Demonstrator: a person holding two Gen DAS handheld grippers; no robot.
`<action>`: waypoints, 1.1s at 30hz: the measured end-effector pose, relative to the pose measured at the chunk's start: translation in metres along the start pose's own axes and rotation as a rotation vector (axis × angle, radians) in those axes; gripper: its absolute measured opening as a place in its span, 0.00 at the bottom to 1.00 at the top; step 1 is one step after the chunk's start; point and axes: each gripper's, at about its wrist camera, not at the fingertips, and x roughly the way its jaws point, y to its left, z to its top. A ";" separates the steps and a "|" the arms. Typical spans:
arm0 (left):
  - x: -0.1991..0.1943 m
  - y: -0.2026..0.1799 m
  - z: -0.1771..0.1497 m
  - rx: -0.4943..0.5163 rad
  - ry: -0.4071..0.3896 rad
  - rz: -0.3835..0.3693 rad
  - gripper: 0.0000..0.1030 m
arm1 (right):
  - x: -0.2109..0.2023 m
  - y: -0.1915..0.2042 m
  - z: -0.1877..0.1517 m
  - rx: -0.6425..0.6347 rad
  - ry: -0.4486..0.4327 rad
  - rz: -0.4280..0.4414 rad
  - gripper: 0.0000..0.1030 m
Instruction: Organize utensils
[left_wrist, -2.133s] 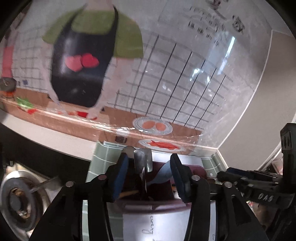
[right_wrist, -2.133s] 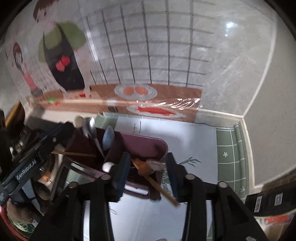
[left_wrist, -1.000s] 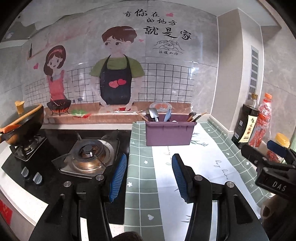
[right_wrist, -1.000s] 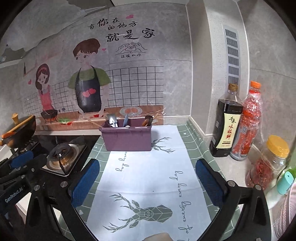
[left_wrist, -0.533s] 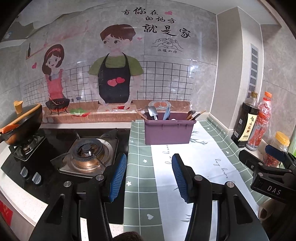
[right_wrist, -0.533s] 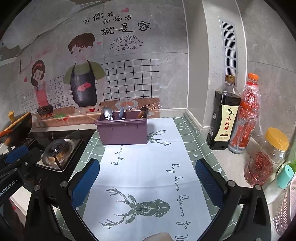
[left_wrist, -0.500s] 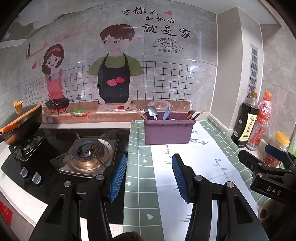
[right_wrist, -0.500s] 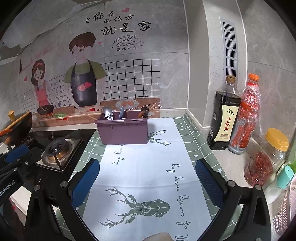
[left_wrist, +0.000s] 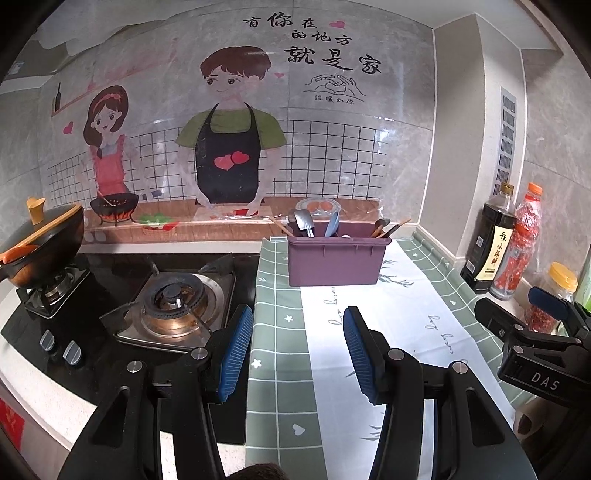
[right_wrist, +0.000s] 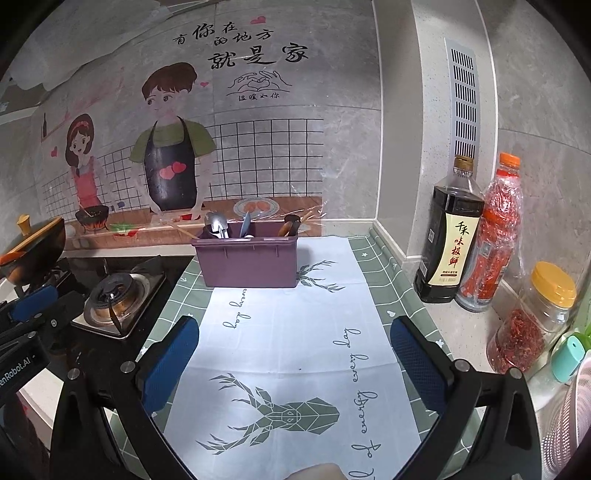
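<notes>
Purple utensil bin (left_wrist: 338, 261) holding spoons (left_wrist: 304, 220); left hand-held gripper (left_wrist: 297, 352) and right hand-held gripper (right_wrist: 293, 363) hovering before it, jaws apart, gripping nothing

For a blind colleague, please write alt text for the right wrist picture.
The open right gripper is held empty above a deer-print cloth. Behind it a purple bin holds spoons. Bottles stand on the right, a stove on the left.

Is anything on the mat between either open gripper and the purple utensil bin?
Nothing visible. Between the right gripper and the purple plastic utensil bin lies only the bare deer-print mat. The left gripper likewise faces the bin across bare mat. The dark soy sauce bottle stands off to the right, by the wall.
</notes>
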 end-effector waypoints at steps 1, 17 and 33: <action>0.000 0.000 0.000 0.000 0.000 -0.001 0.51 | 0.000 0.000 0.000 0.001 0.000 0.000 1.00; 0.000 -0.003 0.000 0.006 0.001 -0.008 0.51 | -0.001 -0.002 0.002 -0.007 -0.005 -0.004 1.00; -0.001 -0.009 -0.001 0.013 -0.005 -0.009 0.51 | 0.002 -0.005 0.002 -0.008 -0.001 -0.003 1.00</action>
